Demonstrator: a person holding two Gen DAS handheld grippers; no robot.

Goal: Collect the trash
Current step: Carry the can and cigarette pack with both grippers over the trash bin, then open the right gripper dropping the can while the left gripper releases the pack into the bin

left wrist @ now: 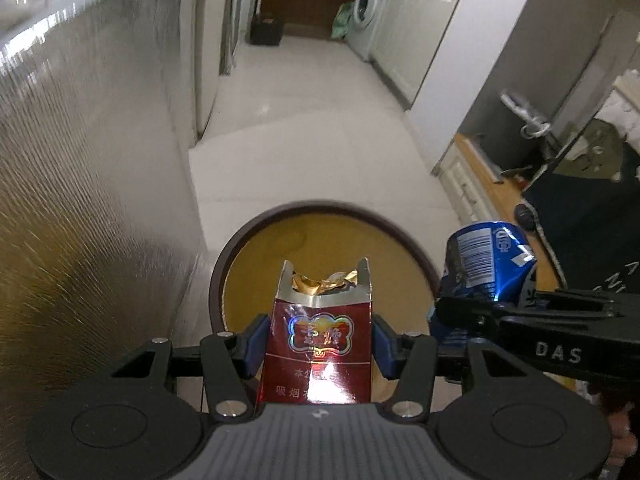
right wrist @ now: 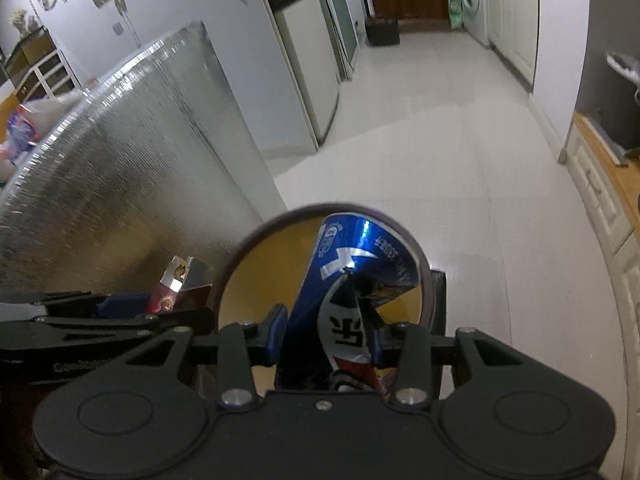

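White glossy tile floor runs down a hallway to a white washing machine, with a quilted silver foil panel standing on my left. Below me, near that panel's foot, sits the round yellow-lined bin with a dark brown rim. My left gripper clamps a torn dark red cigarette pack over the bin's mouth. My right gripper pinches a crushed blue drink can above the same opening. Both items hide part of the bin's bottom; the far rim blurs.
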